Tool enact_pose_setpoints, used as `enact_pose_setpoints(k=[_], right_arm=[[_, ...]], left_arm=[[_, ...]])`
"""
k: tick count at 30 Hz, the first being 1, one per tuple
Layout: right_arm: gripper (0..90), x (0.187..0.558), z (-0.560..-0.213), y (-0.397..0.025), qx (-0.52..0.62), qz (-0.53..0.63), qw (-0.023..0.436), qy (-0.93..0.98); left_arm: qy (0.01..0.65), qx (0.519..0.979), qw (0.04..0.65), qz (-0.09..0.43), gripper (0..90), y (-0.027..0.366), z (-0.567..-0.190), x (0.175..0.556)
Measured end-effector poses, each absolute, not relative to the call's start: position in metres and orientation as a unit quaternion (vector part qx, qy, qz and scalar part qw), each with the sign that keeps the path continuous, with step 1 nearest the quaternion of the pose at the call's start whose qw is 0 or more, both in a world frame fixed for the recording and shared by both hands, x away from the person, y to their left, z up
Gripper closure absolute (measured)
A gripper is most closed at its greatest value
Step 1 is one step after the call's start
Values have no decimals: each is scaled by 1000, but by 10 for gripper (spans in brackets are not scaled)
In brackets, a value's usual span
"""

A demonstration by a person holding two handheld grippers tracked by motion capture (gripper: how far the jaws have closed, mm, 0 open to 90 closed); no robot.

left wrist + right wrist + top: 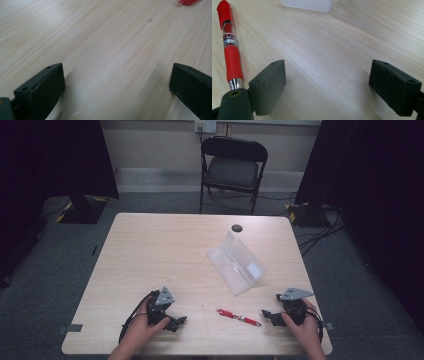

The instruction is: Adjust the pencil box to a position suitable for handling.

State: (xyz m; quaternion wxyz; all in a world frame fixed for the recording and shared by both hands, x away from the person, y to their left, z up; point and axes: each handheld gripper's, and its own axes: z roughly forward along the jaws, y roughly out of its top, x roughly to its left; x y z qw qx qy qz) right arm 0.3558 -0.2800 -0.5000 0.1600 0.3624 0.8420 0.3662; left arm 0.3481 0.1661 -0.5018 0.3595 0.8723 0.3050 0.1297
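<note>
High view shows a red pen [238, 317] lying flat on the light wooden desk [165, 250] near its front edge, between the left gripper [181, 321] and the right gripper [266, 314], closer to the right one and touching neither. Each gripper is held in a hand low over the desk. Behind the pen, toward the middle of the desk, lies a clear plastic case [236, 262] with its lid raised, and a small dark round disc [236, 228] sits near the far edge. Beyond the desk stands a black folding chair [233, 170]. Left gripper view has its jaws spread wide over bare wood, with a bit of the pen at the top right. Right gripper view also has its jaws wide apart, nothing between them, with the pen just beside the left-hand jaw and an edge of the case ahead.
</note>
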Motion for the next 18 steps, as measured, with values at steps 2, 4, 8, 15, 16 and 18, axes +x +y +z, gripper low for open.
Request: enact_pose_setpoints(k=[2, 4, 8, 15, 16, 18], right_arm=[[126, 356, -500, -280, 362, 367, 159, 842], [126, 356, -500, -280, 361, 367, 159, 842], [126, 356, -500, -279, 367, 366, 161, 840], [152, 356, -500, -279, 378, 365, 167, 834], [166, 355, -499, -278, 385, 363, 166, 832], [179, 355, -498, -277, 386, 358, 166, 833]], left_arm=[[305, 872, 360, 130, 0, 166, -502, 348], [305, 872, 360, 130, 0, 166, -502, 348], [306, 872, 360, 130, 0, 166, -502, 348], [305, 871, 365, 127, 0, 166, -502, 348], [305, 871, 365, 127, 0, 166, -502, 348], [305, 871, 365, 127, 0, 166, -502, 348]])
